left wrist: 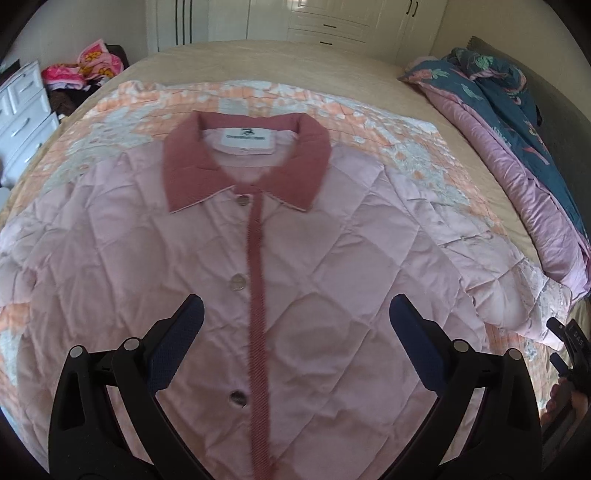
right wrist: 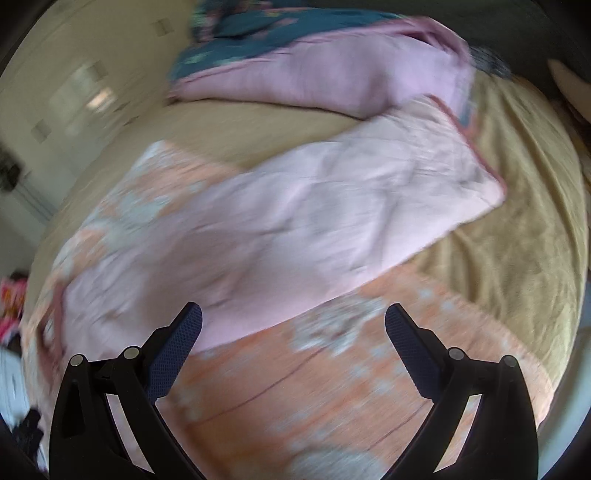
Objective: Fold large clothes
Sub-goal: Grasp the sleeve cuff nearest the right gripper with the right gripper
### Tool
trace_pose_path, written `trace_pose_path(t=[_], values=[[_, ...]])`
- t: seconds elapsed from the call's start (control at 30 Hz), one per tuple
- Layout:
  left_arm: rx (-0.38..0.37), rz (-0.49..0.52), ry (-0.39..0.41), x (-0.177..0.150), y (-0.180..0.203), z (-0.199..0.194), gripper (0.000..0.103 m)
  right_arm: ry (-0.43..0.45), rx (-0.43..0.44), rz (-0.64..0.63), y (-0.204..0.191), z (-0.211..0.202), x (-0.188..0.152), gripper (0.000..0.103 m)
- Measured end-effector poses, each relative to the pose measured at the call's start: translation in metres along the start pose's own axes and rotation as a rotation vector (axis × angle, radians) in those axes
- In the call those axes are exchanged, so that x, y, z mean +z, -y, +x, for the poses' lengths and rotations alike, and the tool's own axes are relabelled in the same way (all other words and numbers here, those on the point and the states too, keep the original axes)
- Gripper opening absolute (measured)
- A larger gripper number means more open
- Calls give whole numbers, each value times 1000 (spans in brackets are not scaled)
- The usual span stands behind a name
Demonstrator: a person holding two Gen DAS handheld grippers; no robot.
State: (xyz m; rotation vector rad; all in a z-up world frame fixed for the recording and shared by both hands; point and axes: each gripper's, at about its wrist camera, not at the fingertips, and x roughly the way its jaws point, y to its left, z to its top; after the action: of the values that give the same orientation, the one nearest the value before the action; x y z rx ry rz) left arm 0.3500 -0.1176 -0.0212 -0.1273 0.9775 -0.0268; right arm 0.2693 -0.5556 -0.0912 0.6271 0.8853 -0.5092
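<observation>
A pale pink quilted jacket with a dark pink collar and snap buttons lies flat, front up, on an orange and white blanket on the bed. My left gripper is open and empty, hovering over the jacket's chest. In the right wrist view, which is blurred, the jacket's sleeve stretches out to the right with its dark pink cuff edge on the bed. My right gripper is open and empty, above the blanket just below the sleeve.
A beige bed sheet covers the bed. A bunched pink and dark teal floral duvet lies along the right side. White drawers and a pile of bright clothes stand at the left. White wardrobes are behind.
</observation>
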Motion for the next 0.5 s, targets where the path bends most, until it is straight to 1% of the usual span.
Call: trace_pose_path(t=[0.13, 0.3, 0.4, 0.47, 0.5], values=[[10, 7, -11, 4, 10, 10, 94, -8, -9, 101, 30, 22, 17, 99], [27, 12, -15, 7, 16, 18, 94, -11, 25, 241, 67, 48, 37, 99], [37, 11, -21, 8, 16, 21, 94, 21, 57, 294, 79, 56, 47, 99], [48, 9, -21, 10, 14, 21, 94, 46, 53, 319, 86, 58, 51, 90], [47, 7, -22, 11, 14, 21, 94, 54, 41, 328, 88, 59, 53, 78]])
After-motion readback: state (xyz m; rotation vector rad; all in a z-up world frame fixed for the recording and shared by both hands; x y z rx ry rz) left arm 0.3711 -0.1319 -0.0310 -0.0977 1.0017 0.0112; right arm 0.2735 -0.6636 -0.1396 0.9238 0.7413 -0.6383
